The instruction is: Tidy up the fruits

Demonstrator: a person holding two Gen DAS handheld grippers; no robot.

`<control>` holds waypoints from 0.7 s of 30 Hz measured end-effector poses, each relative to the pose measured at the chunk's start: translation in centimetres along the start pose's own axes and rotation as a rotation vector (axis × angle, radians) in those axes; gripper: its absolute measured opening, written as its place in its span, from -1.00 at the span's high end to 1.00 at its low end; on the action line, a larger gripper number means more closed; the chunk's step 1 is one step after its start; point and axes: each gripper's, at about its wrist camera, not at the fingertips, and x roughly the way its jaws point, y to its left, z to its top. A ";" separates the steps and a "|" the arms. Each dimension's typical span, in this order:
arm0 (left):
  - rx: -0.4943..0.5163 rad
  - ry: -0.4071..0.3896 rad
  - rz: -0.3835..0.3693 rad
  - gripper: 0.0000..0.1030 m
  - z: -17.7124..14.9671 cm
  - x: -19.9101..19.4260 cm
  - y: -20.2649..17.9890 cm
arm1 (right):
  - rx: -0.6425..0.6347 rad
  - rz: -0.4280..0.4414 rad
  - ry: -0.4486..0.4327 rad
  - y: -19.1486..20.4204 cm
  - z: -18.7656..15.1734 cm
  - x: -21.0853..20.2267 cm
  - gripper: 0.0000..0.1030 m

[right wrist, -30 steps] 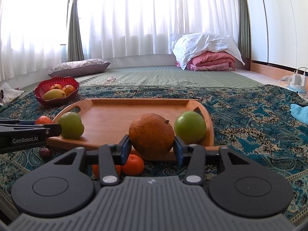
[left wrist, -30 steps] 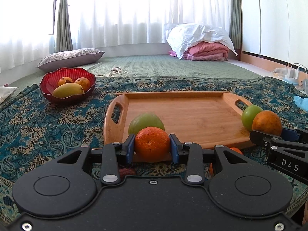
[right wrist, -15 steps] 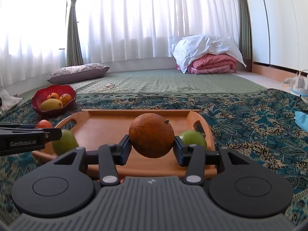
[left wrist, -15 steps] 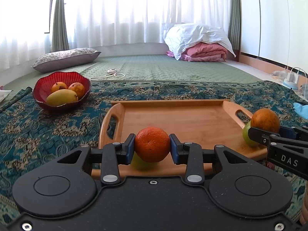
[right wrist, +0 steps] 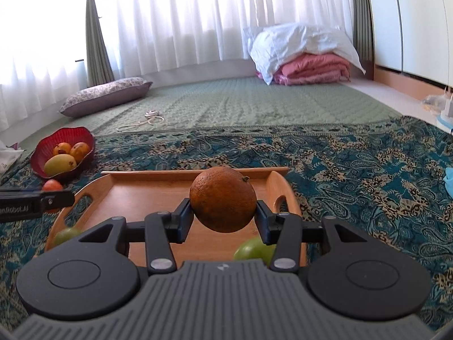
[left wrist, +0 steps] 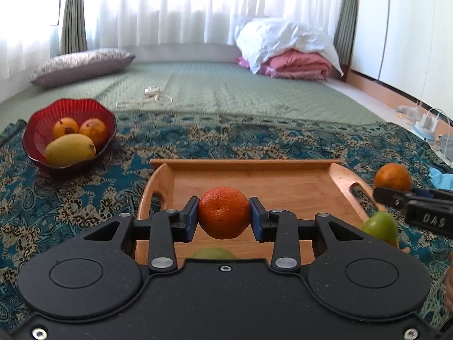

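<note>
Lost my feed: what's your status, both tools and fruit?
Left tool shut on small orange. Right tool shut on dark orange. Both above wooden tray; green fruits at its near edge.

You were in a home, bedroom or living room by the look: sheer white curtains (left wrist: 170, 14) over a wide window, a green quilted floor mat (left wrist: 226, 90), a pillow (left wrist: 82, 65), folded pink bedding (left wrist: 297, 65), and a paisley cloth (right wrist: 368, 170) spread on the floor.
</note>
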 end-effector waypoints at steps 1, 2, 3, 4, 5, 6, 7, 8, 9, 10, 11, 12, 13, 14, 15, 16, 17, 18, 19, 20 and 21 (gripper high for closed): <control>0.004 0.010 0.004 0.31 0.2 0.4 0.1 | 0.004 -0.002 0.013 -0.3 0.4 0.4 0.02; 0.015 0.023 0.011 0.31 0.5 1.0 0.2 | 0.005 -0.005 0.029 -0.5 0.8 0.9 0.02; 0.026 0.037 0.016 0.31 0.6 1.4 0.1 | 0.005 -0.009 0.044 -0.8 1.1 1.4 0.02; 0.036 0.054 0.020 0.31 0.7 1.9 0.1 | 0.005 -0.014 0.058 -1.0 1.3 1.9 0.02; 0.038 0.073 0.023 0.31 0.8 2.4 0.1 | 0.003 -0.019 0.074 -1.2 1.5 2.3 0.02; 0.034 0.092 0.025 0.31 0.8 3.0 0.2 | 0.001 -0.022 0.090 -1.3 1.5 2.8 0.02; 0.032 0.109 0.025 0.32 0.9 3.5 0.2 | -0.001 -0.024 0.106 -1.5 1.6 3.3 0.02; 0.031 0.123 0.027 0.31 0.9 4.0 0.2 | -0.004 -0.026 0.122 -1.6 1.6 3.7 0.02; 0.031 0.132 0.030 0.31 0.9 4.4 0.3 | -0.009 -0.031 0.136 -1.8 1.5 4.1 0.02; 0.033 0.139 0.034 0.31 0.8 4.8 0.3 | -0.014 -0.035 0.147 -1.9 1.5 4.4 0.02; 0.033 0.147 0.040 0.31 0.8 5.1 0.3 | -0.017 -0.040 0.156 -2.0 1.4 4.7 0.02; 0.035 0.154 0.044 0.31 0.8 5.4 0.4 | -0.015 -0.043 0.164 -2.2 1.4 5.0 0.02; 0.038 0.164 0.047 0.31 0.8 5.8 0.4 | -0.011 -0.046 0.173 -2.3 1.3 5.2 0.02; 0.040 0.174 0.050 0.31 0.8 6.1 0.4 | -0.007 -0.048 0.181 -2.4 1.2 5.4 0.02; 0.042 0.185 0.056 0.31 0.8 6.4 0.4 | -0.008 -0.051 0.188 -2.5 1.1 5.6 0.02; 0.044 0.193 0.064 0.31 0.8 6.6 0.4 | -0.012 -0.055 0.193 -2.5 1.0 5.8 0.02; 0.044 0.200 0.069 0.31 0.8 6.8 0.5 | -0.018 -0.059 0.198 -2.5 0.9 5.9 0.02; 0.043 0.205 0.070 0.31 0.8 7.0 0.5 | -0.025 -0.062 0.205 -2.4 0.8 6.1 0.02; 0.042 0.210 0.070 0.31 0.7 7.2 0.5 | -0.032 -0.063 0.211 -2.3 0.7 6.3 0.02; 0.042 0.217 0.073 0.31 0.6 7.5 0.5 | -0.038 -0.064 0.217 -2.1 0.6 6.5 0.02; 0.042 0.223 0.076 0.31 0.6 7.6 0.5 | -0.043 -0.066 0.221 -2.0 0.5 6.7 0.02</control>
